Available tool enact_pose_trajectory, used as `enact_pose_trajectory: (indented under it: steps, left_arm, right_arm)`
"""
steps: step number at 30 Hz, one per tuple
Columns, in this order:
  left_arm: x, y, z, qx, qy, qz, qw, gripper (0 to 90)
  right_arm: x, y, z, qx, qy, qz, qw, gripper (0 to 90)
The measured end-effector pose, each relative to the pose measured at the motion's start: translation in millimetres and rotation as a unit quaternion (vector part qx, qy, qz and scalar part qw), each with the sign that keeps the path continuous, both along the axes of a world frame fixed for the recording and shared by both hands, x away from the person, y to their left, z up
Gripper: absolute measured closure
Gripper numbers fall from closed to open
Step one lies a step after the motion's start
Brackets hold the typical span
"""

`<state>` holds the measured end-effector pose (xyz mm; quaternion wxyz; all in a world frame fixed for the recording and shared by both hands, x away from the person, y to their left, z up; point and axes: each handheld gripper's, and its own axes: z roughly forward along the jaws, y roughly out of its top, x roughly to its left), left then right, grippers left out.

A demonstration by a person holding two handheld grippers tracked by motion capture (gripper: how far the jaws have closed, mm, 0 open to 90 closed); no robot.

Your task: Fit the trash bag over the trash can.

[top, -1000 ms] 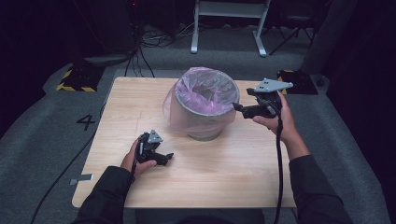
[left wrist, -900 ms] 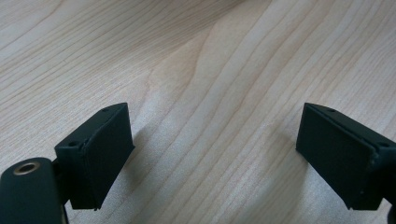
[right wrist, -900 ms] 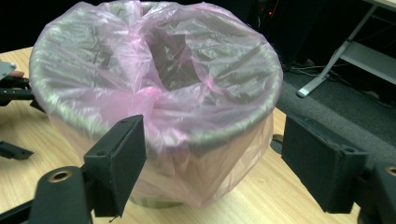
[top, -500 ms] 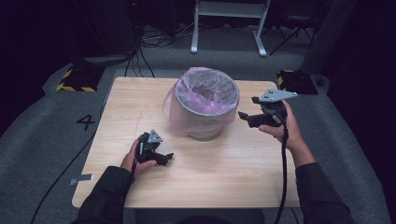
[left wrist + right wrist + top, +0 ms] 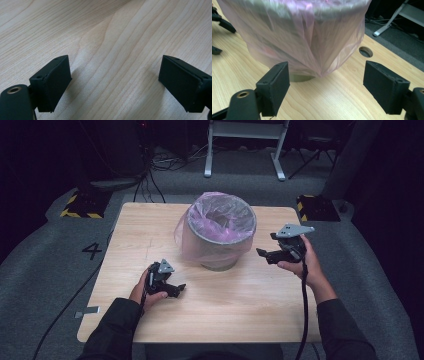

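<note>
The grey bin (image 5: 220, 245), lined with a pink plastic bag (image 5: 307, 37), stands upright near the middle of the bench (image 5: 150, 225). The right tongs (image 5: 270, 254) hover just beside the bin's right flank, released, with nothing between the jaws; in the right gripper view the bag's loose skirt hangs directly ahead of them. The left tongs (image 5: 176, 290) rest low over bare bench, well apart from the bin, also released and empty.

Risk: the thin film is slack and slippery. A grasp that closes on a single fold may tear it or pull the liner off the rim. A push against the wall may slide or tip the light bin.

Compared with the earlier frames, the right tongs have dropped from rim height to beside the bin wall. The left tongs are unchanged.
</note>
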<state>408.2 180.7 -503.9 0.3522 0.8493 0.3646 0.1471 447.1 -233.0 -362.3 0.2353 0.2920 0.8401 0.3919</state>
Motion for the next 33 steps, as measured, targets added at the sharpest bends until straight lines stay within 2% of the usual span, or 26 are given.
enact_pose_trajectory:
  steps: [25,33]
  left_arm:
    - [0.0,0.0,0.0,0.000,0.000,0.000,1.0000,10.6]
    - [0.0,0.0,0.0,0.000,0.000,0.000,1.0000,10.6]
  right_arm:
    - [-4.1,2.8,-45.9,-0.047,0.032,-0.003,0.9984,21.7]
    - [-5.2,2.5,-61.7,-0.054,0.047,-0.007,0.9974,21.7]
